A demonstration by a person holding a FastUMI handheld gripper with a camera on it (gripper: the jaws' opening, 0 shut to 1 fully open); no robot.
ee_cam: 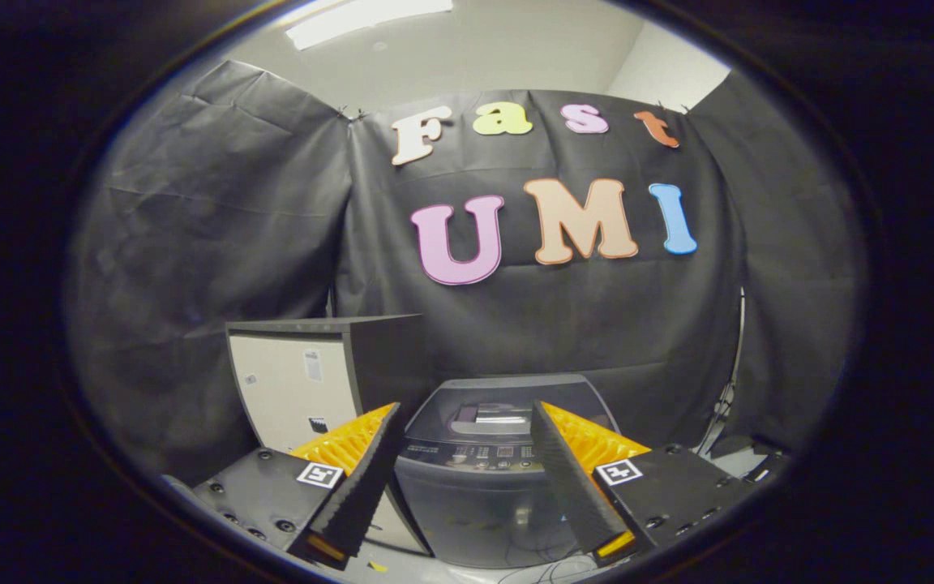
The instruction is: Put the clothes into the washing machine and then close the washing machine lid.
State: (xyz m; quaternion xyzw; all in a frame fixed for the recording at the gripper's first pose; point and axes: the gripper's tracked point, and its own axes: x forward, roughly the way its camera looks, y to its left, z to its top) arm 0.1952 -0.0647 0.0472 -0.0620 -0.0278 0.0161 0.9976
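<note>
A grey top-loading washing machine stands beyond my fingers, seen between them, against the booth's black cloth wall. Its lid lies flat over the top, and a control panel runs along its front edge. My gripper hangs in the air in front of the machine, open, with nothing between its fingers. I see no clothes from here.
A boxy cabinet with a pale front and dark top stands just left of the washing machine. Cables lie on the floor below the machine. More cables and a dark object sit at the right by the cloth wall.
</note>
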